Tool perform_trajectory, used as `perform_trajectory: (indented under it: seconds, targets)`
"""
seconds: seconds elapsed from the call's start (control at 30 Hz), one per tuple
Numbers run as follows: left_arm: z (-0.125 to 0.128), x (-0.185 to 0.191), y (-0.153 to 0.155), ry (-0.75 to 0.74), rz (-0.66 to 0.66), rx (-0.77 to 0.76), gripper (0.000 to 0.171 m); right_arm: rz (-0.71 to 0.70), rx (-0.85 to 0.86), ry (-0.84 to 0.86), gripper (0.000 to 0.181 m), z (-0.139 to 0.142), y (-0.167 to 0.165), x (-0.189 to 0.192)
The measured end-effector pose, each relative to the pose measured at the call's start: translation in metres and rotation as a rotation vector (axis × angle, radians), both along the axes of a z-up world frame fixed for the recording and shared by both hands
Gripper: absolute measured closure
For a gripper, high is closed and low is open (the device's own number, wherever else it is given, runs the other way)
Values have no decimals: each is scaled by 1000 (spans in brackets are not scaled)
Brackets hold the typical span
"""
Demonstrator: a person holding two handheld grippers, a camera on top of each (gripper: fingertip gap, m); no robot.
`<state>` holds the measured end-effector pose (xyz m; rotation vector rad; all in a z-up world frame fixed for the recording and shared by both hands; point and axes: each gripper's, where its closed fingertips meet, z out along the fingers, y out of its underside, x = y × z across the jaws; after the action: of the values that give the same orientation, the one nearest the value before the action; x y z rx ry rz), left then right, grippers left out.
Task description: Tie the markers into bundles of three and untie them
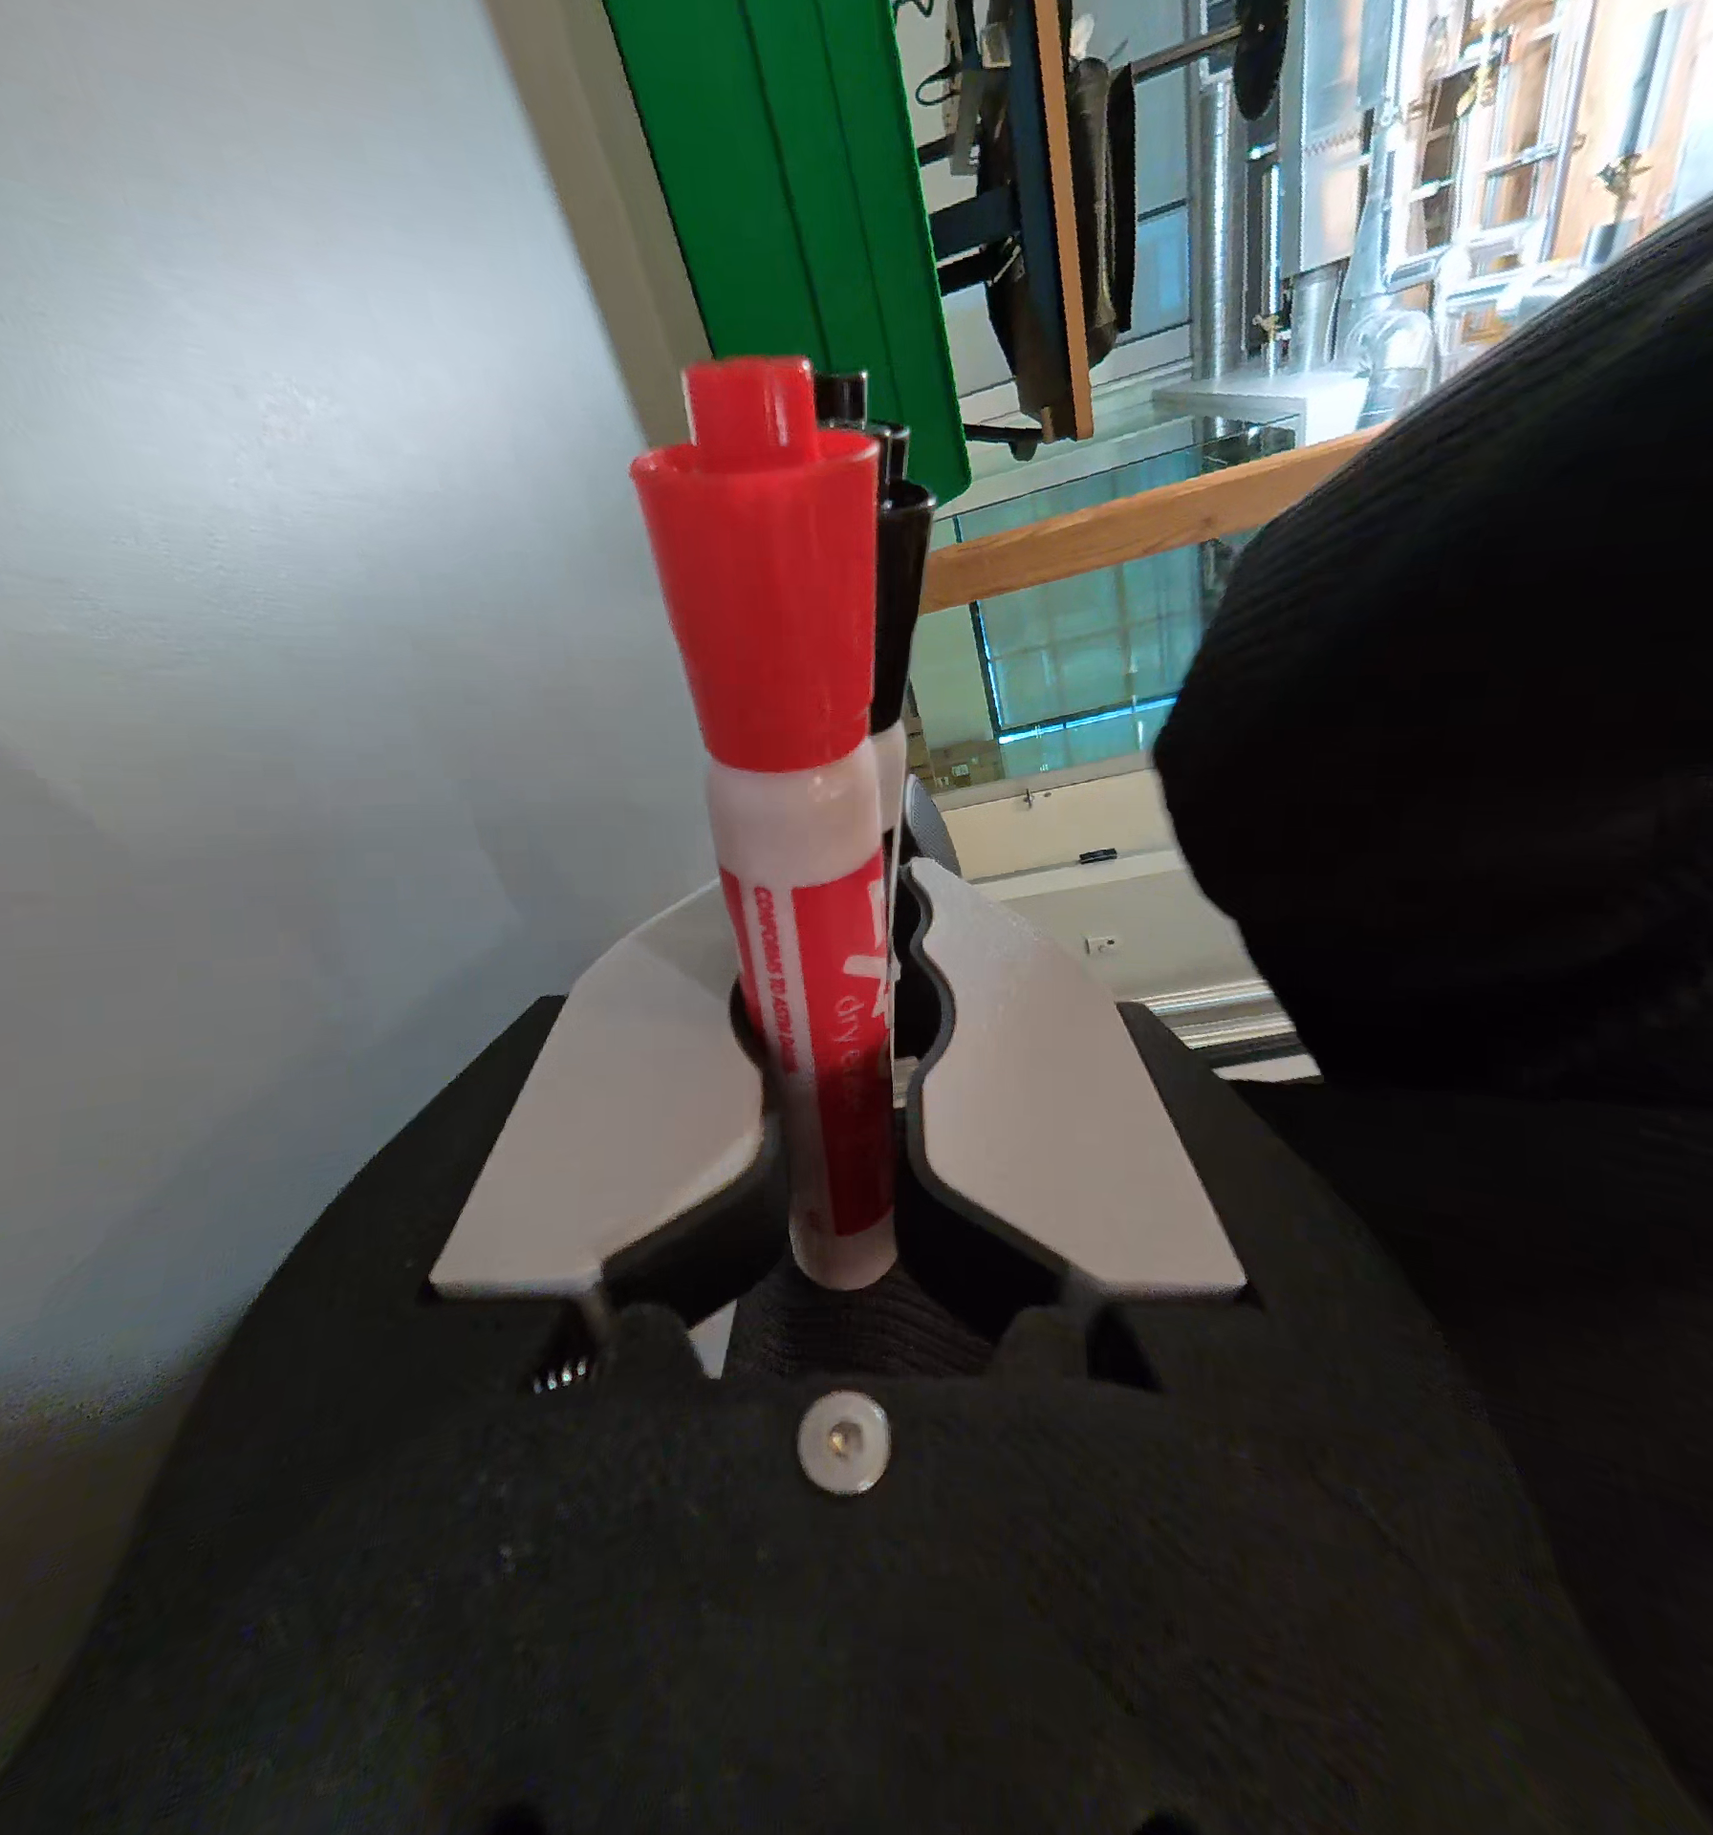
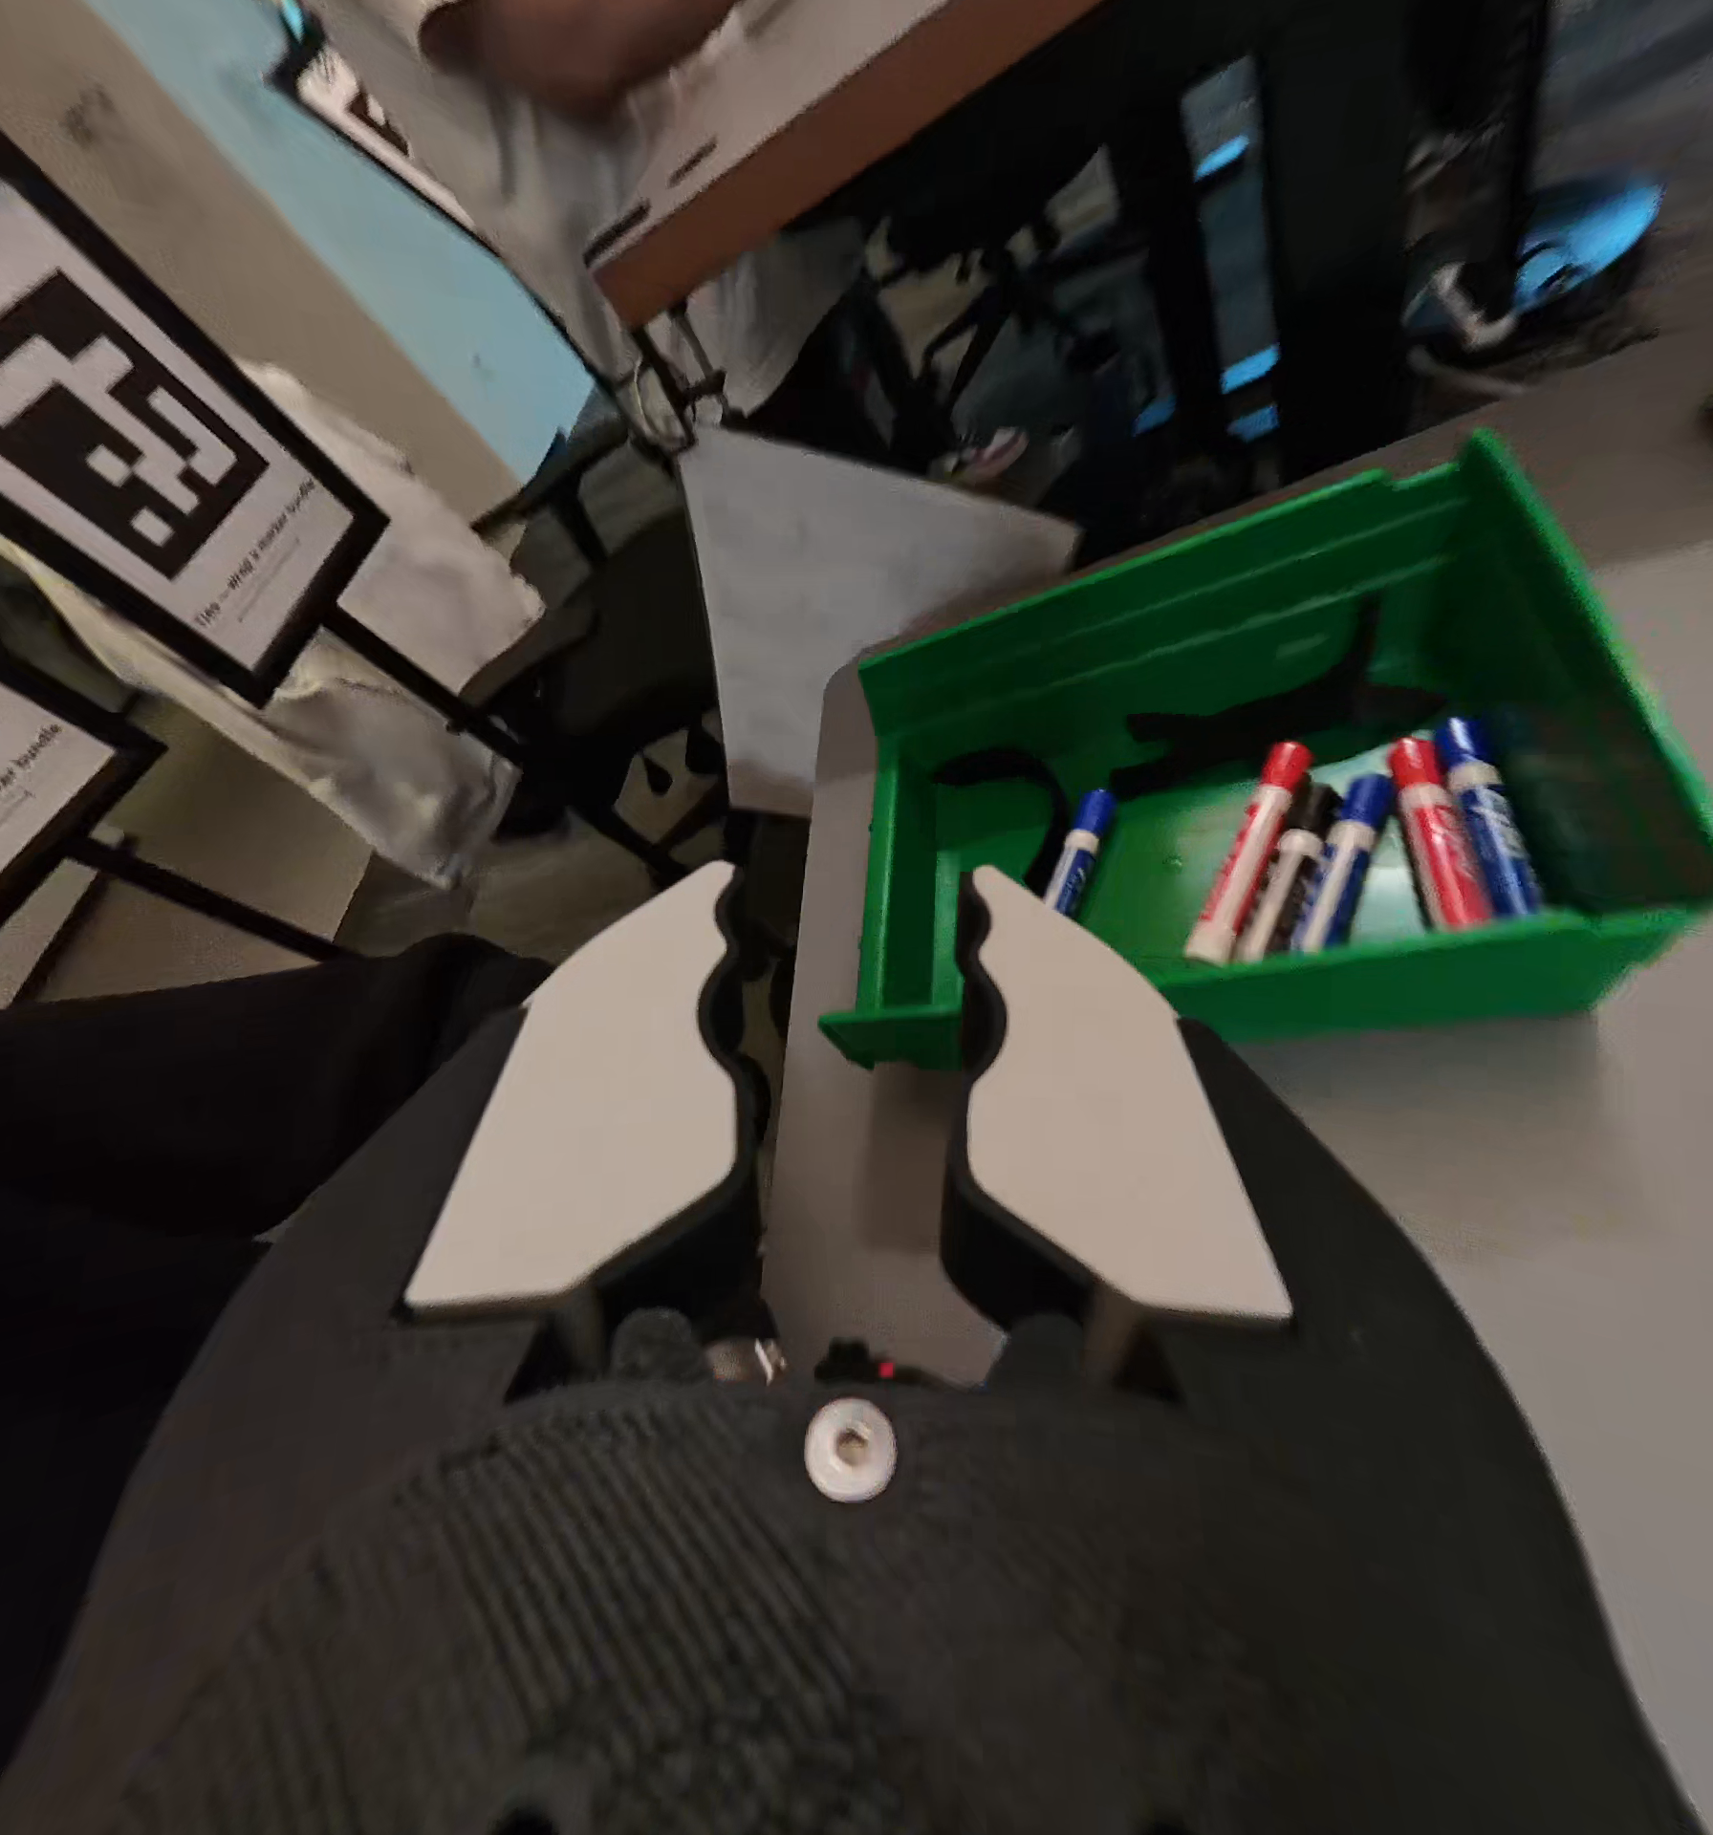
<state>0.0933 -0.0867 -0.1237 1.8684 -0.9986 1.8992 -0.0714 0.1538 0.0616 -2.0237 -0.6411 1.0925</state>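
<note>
While the left gripper [image 1: 838, 1003] is clamped on a bundle of markers [image 1: 813, 894], a red one in front and black-capped ones behind it, the right gripper [image 2: 848, 953] has its fingers apart with nothing between them. It hangs just before the near corner of a green bin [image 2: 1081, 635] on the grey table [image 2: 1429, 1241]. Inside the bin lie loose markers [image 2: 1349, 854] in red, blue and black, and a black strap [image 2: 1260, 725] behind them.

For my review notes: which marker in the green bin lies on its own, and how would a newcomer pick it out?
Start at the green bin on the grey table, ahead of the open right gripper. Most markers lie in a cluster toward its right side; the lone blue marker lies apart at the left, beside a black strap. No other marker touches it, unlike the clustered blue ones.
</note>
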Motion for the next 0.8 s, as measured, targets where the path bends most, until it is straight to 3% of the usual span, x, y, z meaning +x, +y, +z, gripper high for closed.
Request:
perform_trajectory:
  seconds: [0.17,0.37,0.5,0.7,0.8]
  targets:
    - [-5,0,-1,10,-4,8,152,163,-67,-218,142,-42,51,-79]
    - [-4,0,-3,10,-8,6,153,318,114,-779,148,-131,112,-119]
    - [-6,0,-3,9,-15,18,153,422,-3,-872,146,-181,112,-144]
    - [-6,-1,-8,8,-30,12,153,475,4,-991,149,-224,112,-166]
    - [-4,-1,-8,2,-33,13,153,454,15,-1050,178,-233,114,-165]
